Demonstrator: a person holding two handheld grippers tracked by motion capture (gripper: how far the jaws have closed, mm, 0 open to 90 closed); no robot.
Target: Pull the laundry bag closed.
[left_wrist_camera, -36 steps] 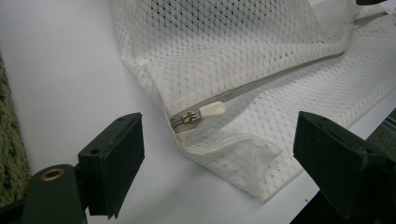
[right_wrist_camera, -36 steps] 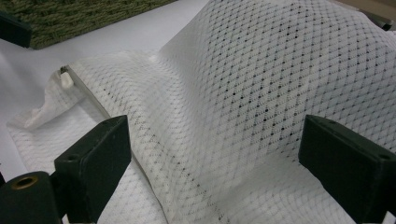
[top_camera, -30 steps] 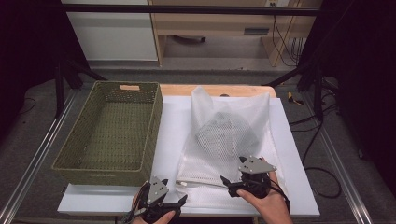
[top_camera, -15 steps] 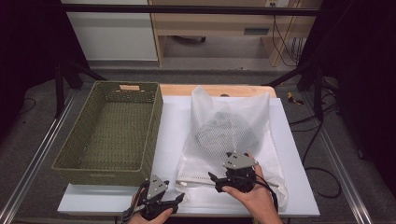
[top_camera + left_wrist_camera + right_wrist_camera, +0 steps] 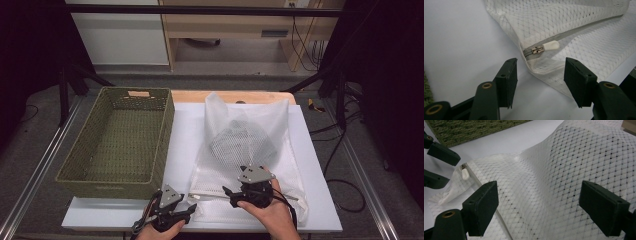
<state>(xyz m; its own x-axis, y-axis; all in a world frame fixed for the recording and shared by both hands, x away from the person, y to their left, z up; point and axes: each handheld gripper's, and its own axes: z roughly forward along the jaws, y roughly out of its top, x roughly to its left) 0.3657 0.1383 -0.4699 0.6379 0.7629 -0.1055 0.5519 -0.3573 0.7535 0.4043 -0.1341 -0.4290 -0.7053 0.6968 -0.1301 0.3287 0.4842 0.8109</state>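
The left claw (image 5: 537, 75) was seen released, its black jaws having just been narrowing on either side of the near corner of the white mesh laundry bag (image 5: 579, 32), pads not yet pressed on the fabric. Just beyond them, the small metal zip slider with its white rubber pull tab (image 5: 546, 47) was found at the closed end of the zip. The right claw (image 5: 539, 205) was also held apart, its jaws having eased inward a little while poised over a raised fold of the mesh, with nothing clamped. In the high view the left claw (image 5: 175, 212) was placed at the bag's near left corner and the right claw (image 5: 242, 192) over its near edge, the bag (image 5: 240, 130) lying flat on the white worktop (image 5: 185, 130) with a dark bundle inside, beside the green woven basket (image 5: 120, 140).

A miss was judged possible here: the corner could be pinched instead of the tab, since the tab lay past the pads. The thin mesh could also be snagged or dragged across the smooth worktop if the bag were not steadied by the right claw.
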